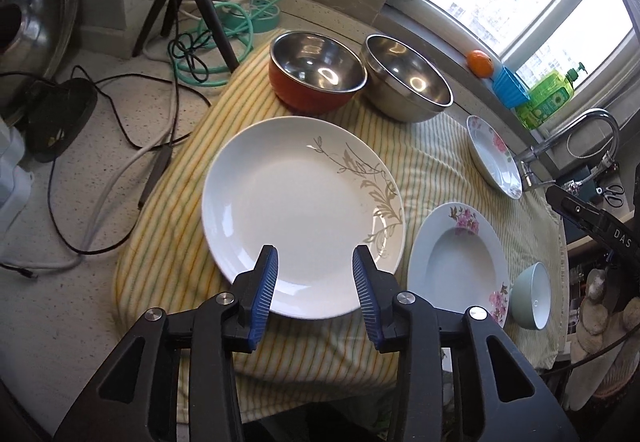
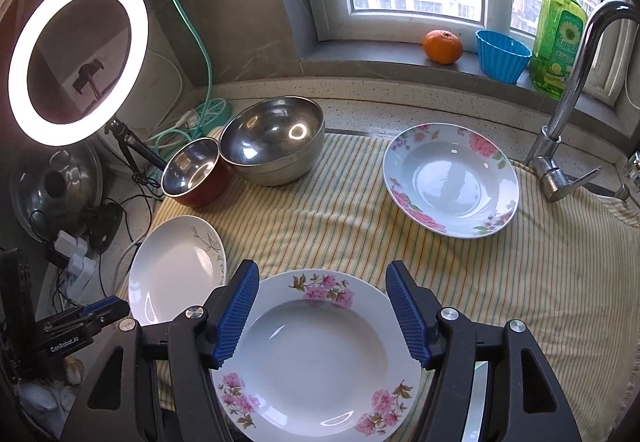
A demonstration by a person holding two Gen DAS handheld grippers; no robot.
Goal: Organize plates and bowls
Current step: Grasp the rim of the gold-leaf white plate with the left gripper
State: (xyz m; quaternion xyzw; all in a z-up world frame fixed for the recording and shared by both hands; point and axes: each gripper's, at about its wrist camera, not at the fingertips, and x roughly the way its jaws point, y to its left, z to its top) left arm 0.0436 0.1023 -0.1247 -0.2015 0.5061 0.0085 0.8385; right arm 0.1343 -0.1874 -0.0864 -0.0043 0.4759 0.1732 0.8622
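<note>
**Both grippers poised over plates on the striped cloth**

Blue-padded fingers point(image 1: 267, 282) of the left gripper point(image 1: 316, 278) stood apart over the near rim of the white plate with grey leaf print point(image 1: 302, 216), gripping nothing. Just right of it lay the pink-flowered deep plate point(image 1: 456, 262), and over that one the right gripper point(image 2: 320, 316) hung with jaws wide, empty. A second flowered deep plate point(image 2: 450, 180) sat near the faucet point(image 2: 568, 114). At the back of the striped cloth point(image 2: 340, 222) the red-sided steel bowl point(image 1: 316, 76) and the plain steel bowl point(image 1: 406, 82) stood side by side. A pale green bowl point(image 1: 532, 296) lay tilted just beside the pink-flowered deep plate
</note>
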